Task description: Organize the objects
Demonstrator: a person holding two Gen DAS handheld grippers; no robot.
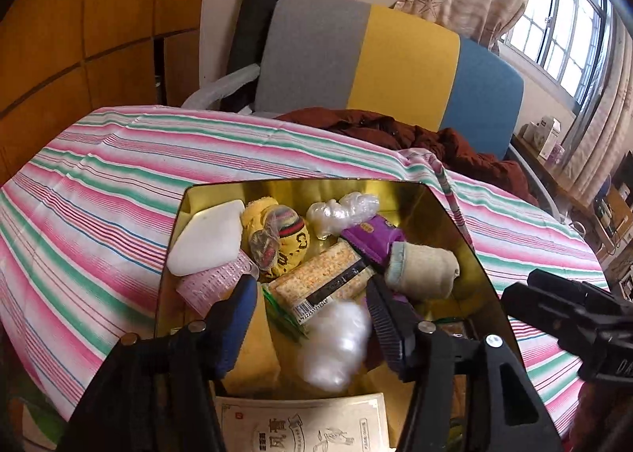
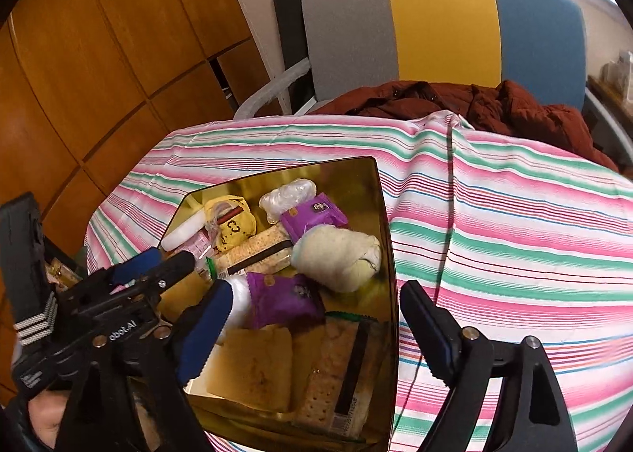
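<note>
Gold-lined open tin box (image 1: pixel 447 210) sat on the desk under a pink, green and white striped cloth (image 1: pixel 118 175), directly ahead of the left hand-held gripper (image 1: pixel 310 303). Its fingers stood spread inside the box, pinching nothing. Between them lay a clear crumpled plastic bag (image 1: pixel 336 349) and, just beyond, a long pack of crackers in clear wrap (image 1: pixel 320 278). Past the blue-padded left finger (image 1: pixel 237 317) were a white rounded soap-like block (image 1: pixel 207 236) on a pink textured pack (image 1: pixel 211 285), and a yellow knitted sock with a striped cuff (image 1: pixel 289 238). Past the right finger lay a beige rolled sock (image 1: pixel 425 266), touching a purple snack packet (image 1: pixel 372 240). A printed cardboard lid (image 1: pixel 304 424) lay below the gripper. The right hand-held gripper (image 1: pixel 573 317) showed off to the right over the cloth.

From the right wrist, the right hand-held gripper (image 2: pixel 316 317) was spread wide and empty: its left finger hung over the tin box (image 2: pixel 379 190), its right finger over the striped cloth (image 2: pixel 514 214) beside the box wall. Ahead of it lay a second purple snack packet (image 2: pixel 285 301) and the beige rolled sock (image 2: pixel 336 256). The left hand-held gripper (image 2: pixel 166 266) reached in from the left, a hand (image 2: pixel 43 420) showing beneath it. Beyond the desk, a rust-brown jacket (image 2: pixel 474 103) lay on a grey, yellow and blue chair (image 2: pixel 439 24).
</note>
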